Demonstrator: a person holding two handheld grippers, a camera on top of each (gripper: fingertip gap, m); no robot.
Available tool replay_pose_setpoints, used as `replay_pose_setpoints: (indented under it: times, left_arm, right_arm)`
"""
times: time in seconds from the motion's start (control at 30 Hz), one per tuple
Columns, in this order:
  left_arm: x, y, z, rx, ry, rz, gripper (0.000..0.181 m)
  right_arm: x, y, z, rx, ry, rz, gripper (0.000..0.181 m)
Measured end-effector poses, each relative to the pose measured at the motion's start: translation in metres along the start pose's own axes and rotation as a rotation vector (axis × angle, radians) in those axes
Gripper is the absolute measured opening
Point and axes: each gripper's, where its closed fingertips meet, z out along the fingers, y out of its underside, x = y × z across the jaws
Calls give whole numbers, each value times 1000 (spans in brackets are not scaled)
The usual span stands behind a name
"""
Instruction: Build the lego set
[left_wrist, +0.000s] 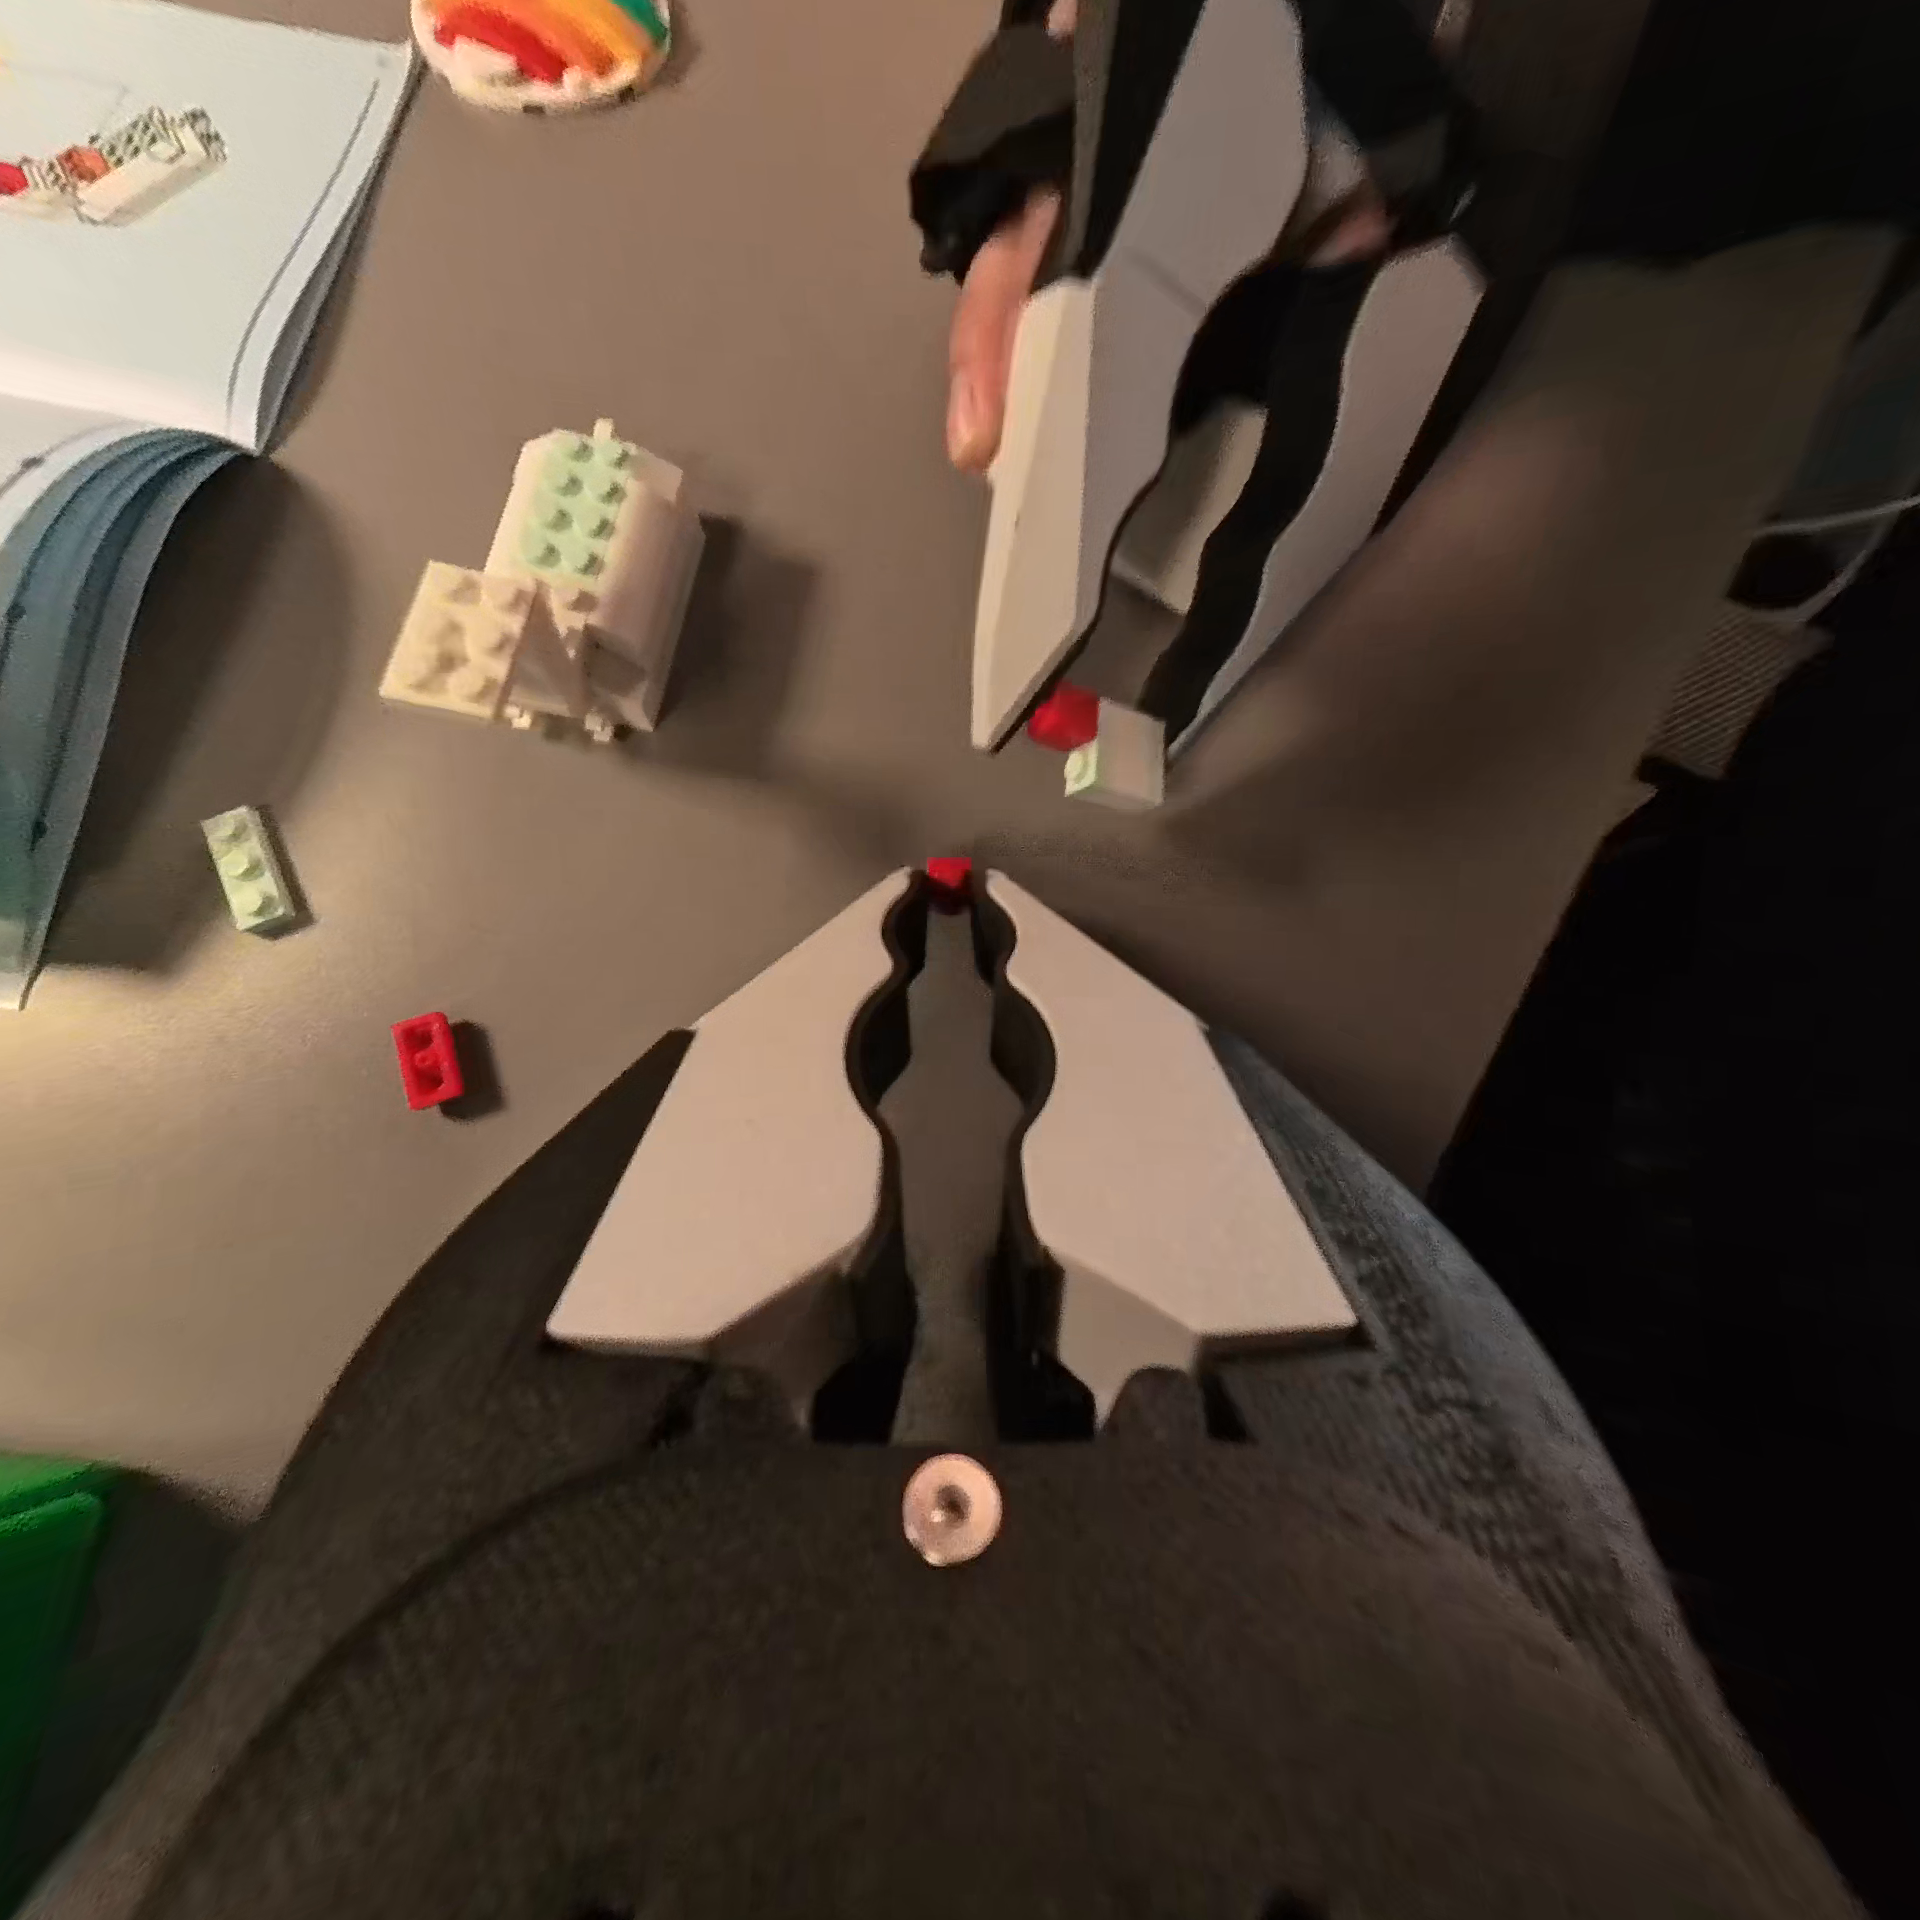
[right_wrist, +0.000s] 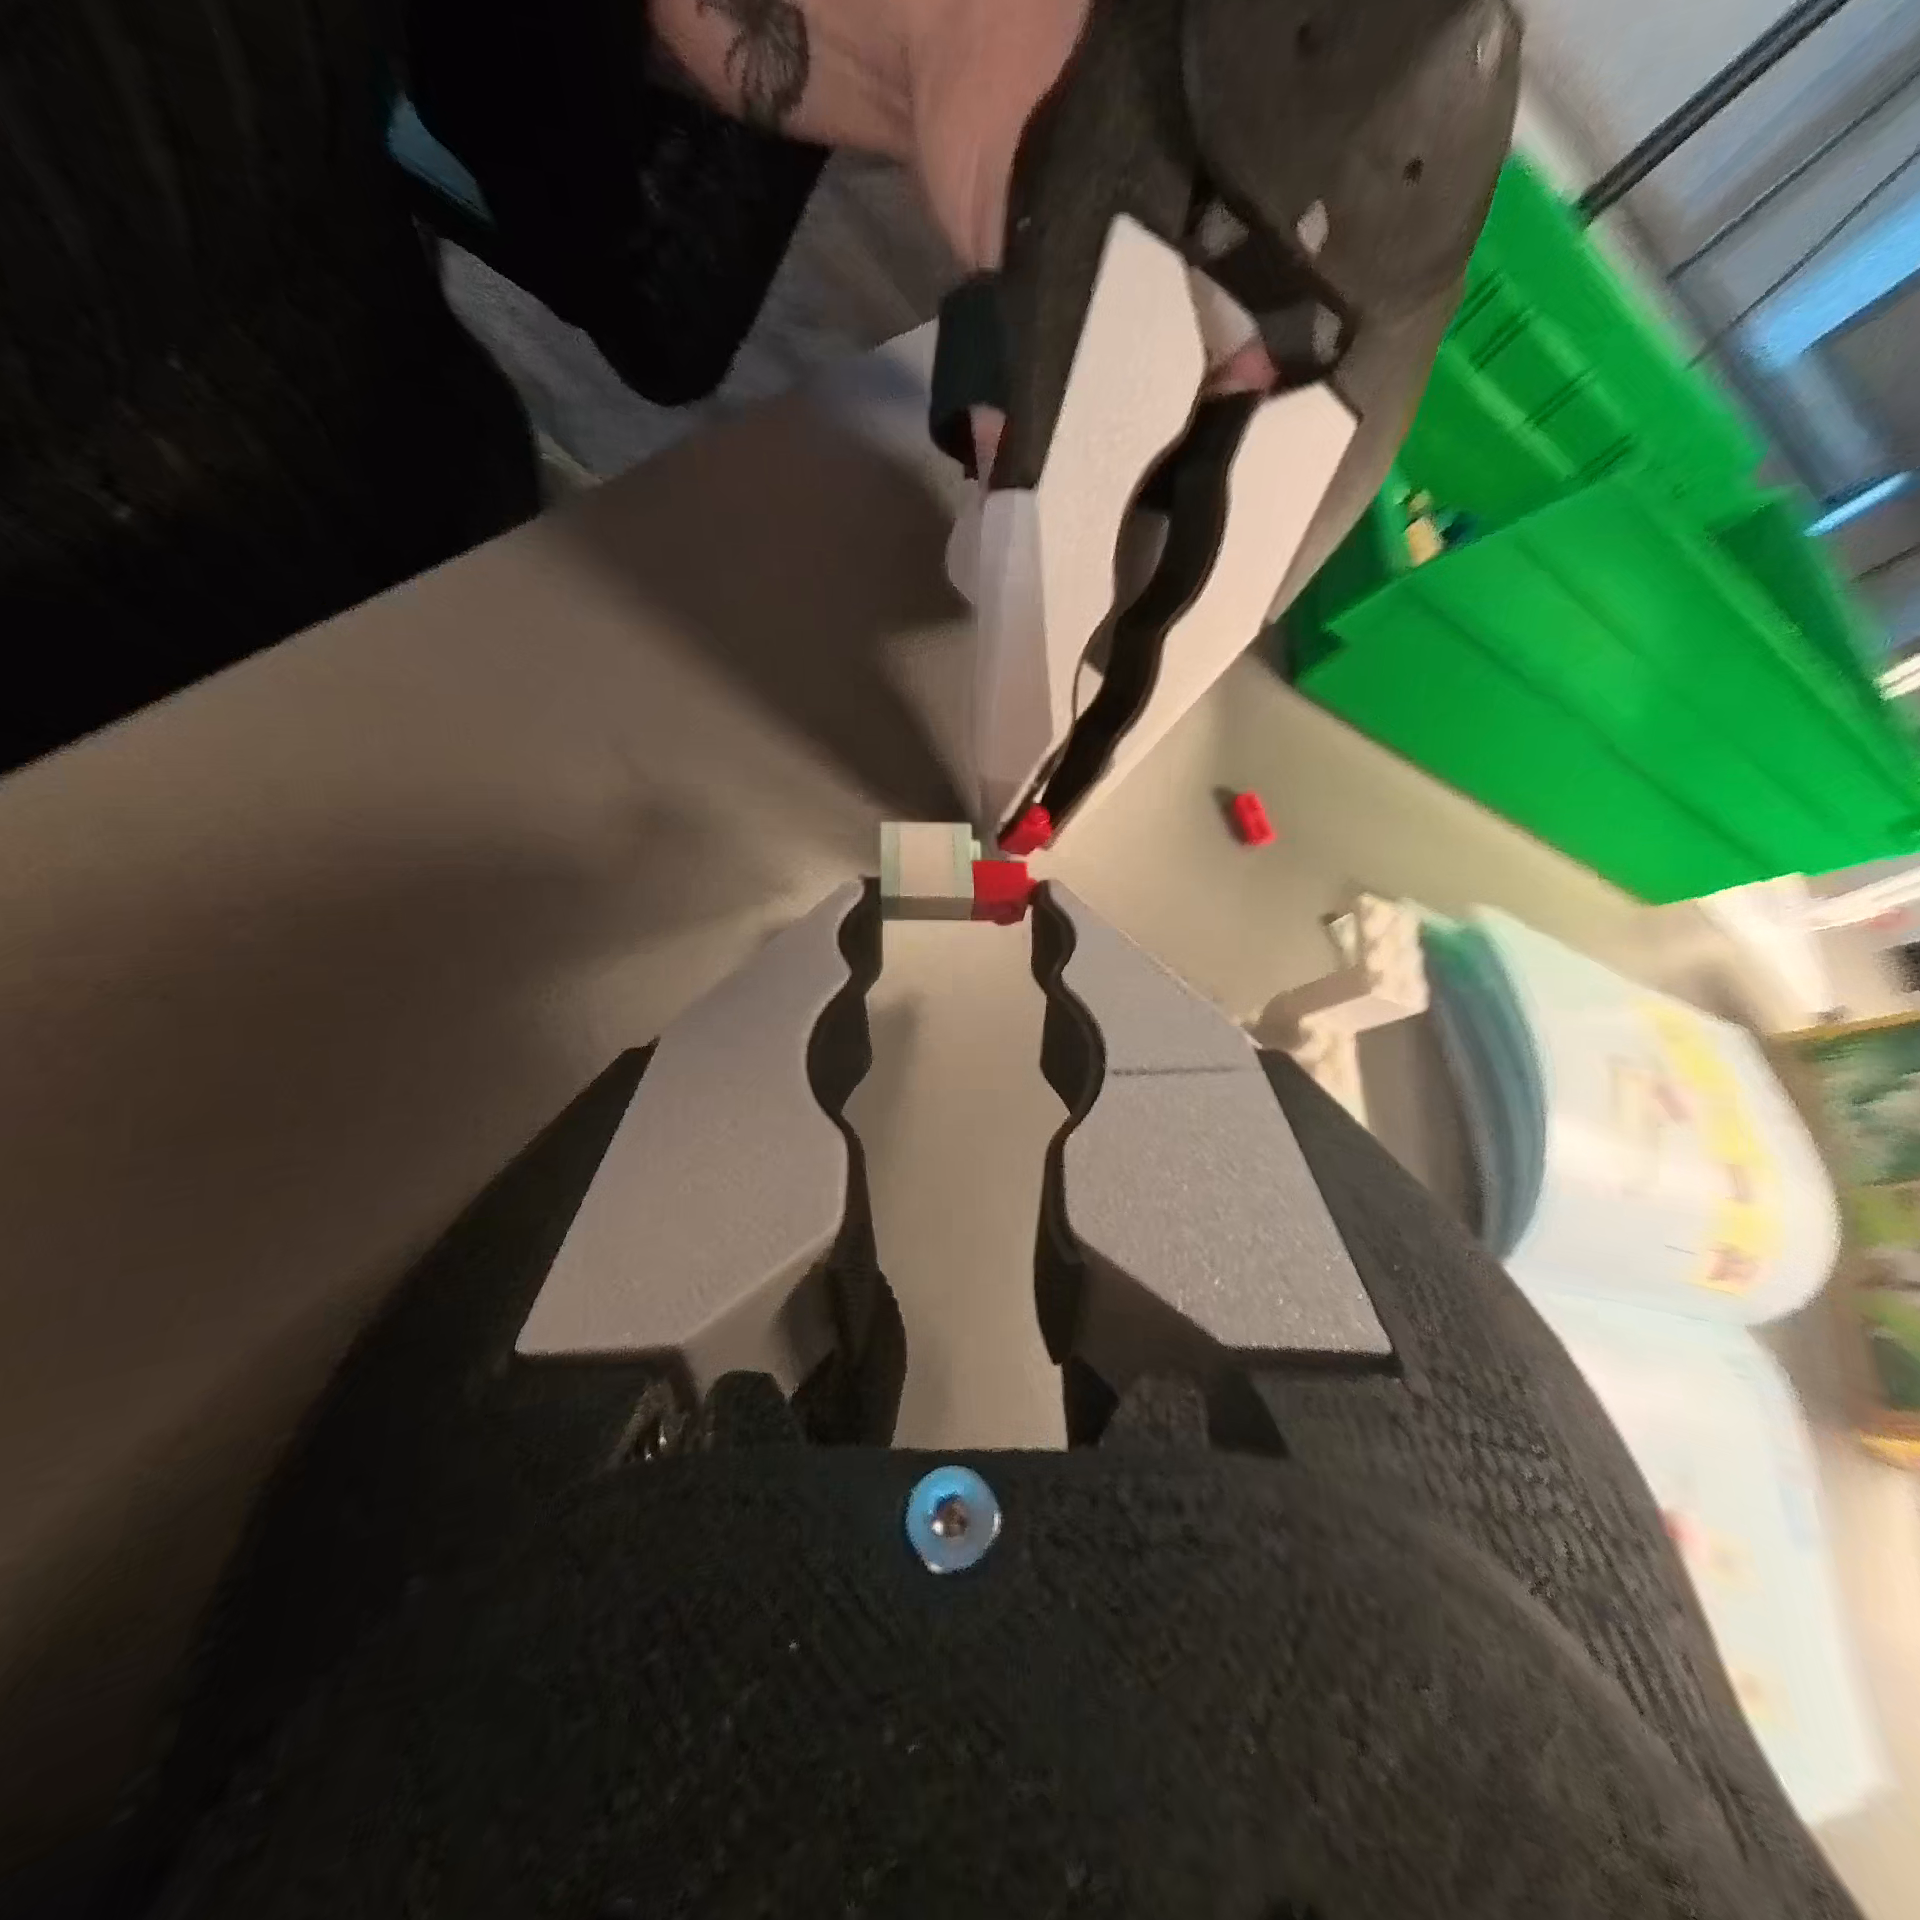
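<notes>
Above the grey surface (left_wrist: 644, 260) we hold both tools close together. Our left tool (left_wrist: 948, 883) is clenched on a tiny red piece (left_wrist: 948, 871) at its tips. Our right tool (right_wrist: 954, 896) grips a small assembly (right_wrist: 925, 883) of a white brick with a red piece on one side. On the surface lie a white and pale green partial build (left_wrist: 561, 592), a loose pale green brick (left_wrist: 249, 871), a red brick (left_wrist: 428, 1060) and an open instruction booklet (left_wrist: 156, 291).
</notes>
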Motion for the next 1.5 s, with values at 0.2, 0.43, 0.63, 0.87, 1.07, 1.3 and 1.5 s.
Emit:
replay_pose_setpoints:
  times: [0.2,0.43,0.63,0.87,1.07,1.3,1.5]
  left_arm:
    - [15,-26,-15,133,227,-175,7]
    - [19,-21,-8,91,309,-223,7]
    - [23,-21,-8,87,371,-241,7]
    - [27,-21,-11,92,480,-306,7]
    - [27,-26,-15,128,539,-348,7]
    - [31,-24,-12,112,563,-363,7]
    - [33,-21,-8,91,575,-388,7]
  right_arm:
    - [2,-1,3,-23,109,-200,27]
    - [6,-9,0,-7,177,-286,27]
    - [3,-12,0,9,163,-302,27]
    - [2,-17,-1,27,170,-325,27]
    - [4,-15,-1,14,174,-337,27]
    - [6,-16,-2,15,179,-349,27]
    - [3,-16,-1,10,158,-375,27]
